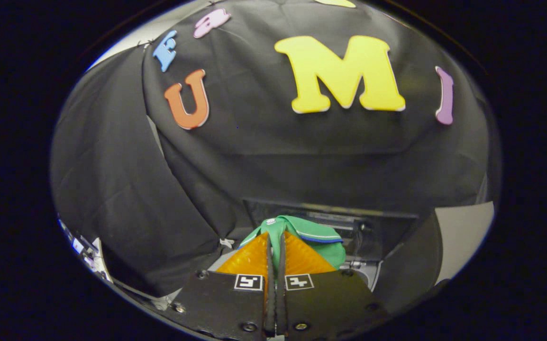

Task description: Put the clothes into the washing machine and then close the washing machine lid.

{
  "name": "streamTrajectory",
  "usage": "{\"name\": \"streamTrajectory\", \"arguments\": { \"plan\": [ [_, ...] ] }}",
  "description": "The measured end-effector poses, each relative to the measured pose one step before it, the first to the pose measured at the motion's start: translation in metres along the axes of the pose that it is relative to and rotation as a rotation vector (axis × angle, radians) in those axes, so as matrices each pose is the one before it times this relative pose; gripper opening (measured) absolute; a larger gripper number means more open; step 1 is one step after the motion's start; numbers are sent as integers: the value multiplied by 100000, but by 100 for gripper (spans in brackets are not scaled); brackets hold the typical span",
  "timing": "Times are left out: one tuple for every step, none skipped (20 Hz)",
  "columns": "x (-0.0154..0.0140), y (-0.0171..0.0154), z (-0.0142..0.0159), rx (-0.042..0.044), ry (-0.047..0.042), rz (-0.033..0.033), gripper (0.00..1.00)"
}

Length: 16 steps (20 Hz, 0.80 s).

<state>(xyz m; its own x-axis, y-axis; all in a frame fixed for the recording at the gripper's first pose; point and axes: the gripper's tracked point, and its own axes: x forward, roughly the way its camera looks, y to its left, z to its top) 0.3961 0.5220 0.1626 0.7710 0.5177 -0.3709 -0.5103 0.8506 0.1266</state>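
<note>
Low in the middle of the frame, the tool (276, 237) is pinched narrow on a green garment (318, 237), whose cloth bunches around and just beyond the fingertips. Behind the garment sits a dark, boxy opening (349, 220), probably the washing machine, though I cannot tell for sure. By my reading the garment is grasped but not yet dropped inside; releasing it and closing the lid remain.

The garment (318, 237) sits pinched between the closed fingers of the tool (276, 239), draping right and far over them, with the washing machine (373, 227) just beyond.
</note>
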Motion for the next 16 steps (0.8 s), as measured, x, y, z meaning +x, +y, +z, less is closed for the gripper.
{"name": "streamTrajectory", "arguments": {
  "plan": [
    [631, -447, -1213, 1789, 3319, -1218, 4],
    [780, -626, -1125, 1073, 2798, -1517, 4],
    [623, -589, -1085, 718, 2791, -1752, 4],
    [551, -699, -1102, 892, 2418, -1607, 5],
    [670, -317, -753, 647, 2449, -1752, 4],
    [981, -360, -963, 932, 2703, -1606, 4],
    [940, -333, -848, 1407, 2540, -756, 5],
    [966, -650, -950, 600, 2494, -1373, 4],
    [642, -276, -751, 733, 2040, -1060, 4],
    [724, -245, -995, 525, 2419, -731, 4],
    [601, -236, -810, 621, 2394, -784, 4],
    [843, -477, -914, 872, 2365, -891, 4],
    [850, -415, -935, 1225, 2487, -923, 4],
    [908, -251, -785, 1366, 2344, -861, 4],
    [653, -450, -574, 1441, 2561, -1123, 4],
    [752, -415, -644, 1454, 2374, -1070, 4]
  ]
}}
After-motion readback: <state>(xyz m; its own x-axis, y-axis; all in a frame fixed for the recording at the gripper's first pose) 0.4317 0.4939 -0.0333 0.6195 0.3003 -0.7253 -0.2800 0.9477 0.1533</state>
